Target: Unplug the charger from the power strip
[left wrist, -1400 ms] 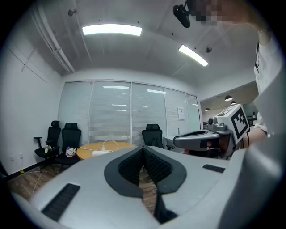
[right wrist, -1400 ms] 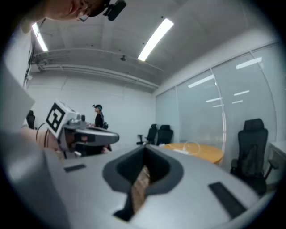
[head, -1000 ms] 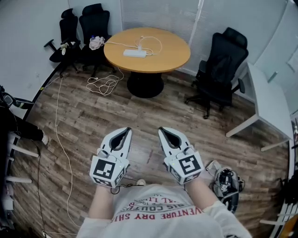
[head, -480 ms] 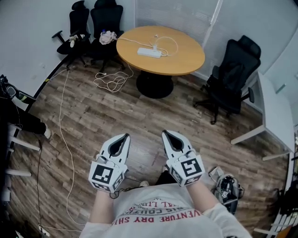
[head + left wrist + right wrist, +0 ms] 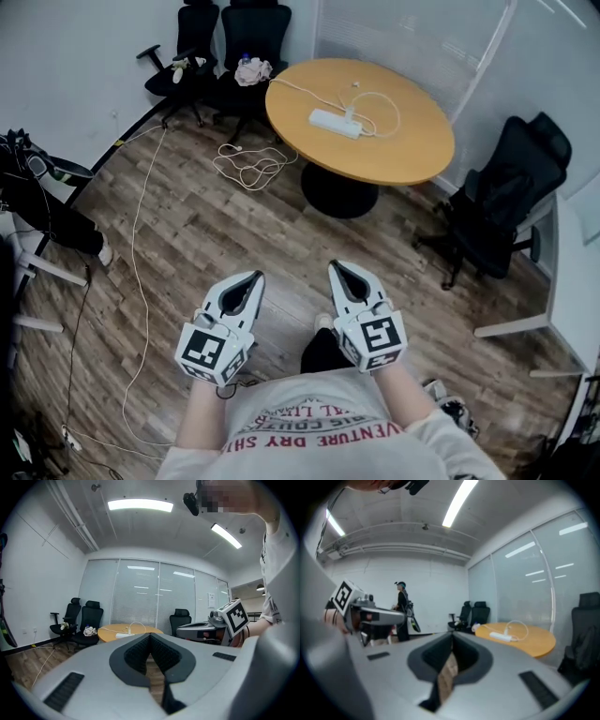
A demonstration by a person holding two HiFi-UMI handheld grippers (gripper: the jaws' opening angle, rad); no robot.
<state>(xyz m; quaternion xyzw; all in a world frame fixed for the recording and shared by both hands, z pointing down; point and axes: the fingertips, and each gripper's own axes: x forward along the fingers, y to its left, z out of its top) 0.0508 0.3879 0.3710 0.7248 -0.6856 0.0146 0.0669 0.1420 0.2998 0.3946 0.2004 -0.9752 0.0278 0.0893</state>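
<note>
Clenched empty, left gripper and right gripper are pointing level; oblong white strip is lying on round wooden table.

Cool, even light falls from the ceiling light strips — their reflections streak the glass wall. Shadows on the floor are faint. The power strip reads crisp from the head view; both gripper views bend and darken at the edges — near foreground blurred.
</note>
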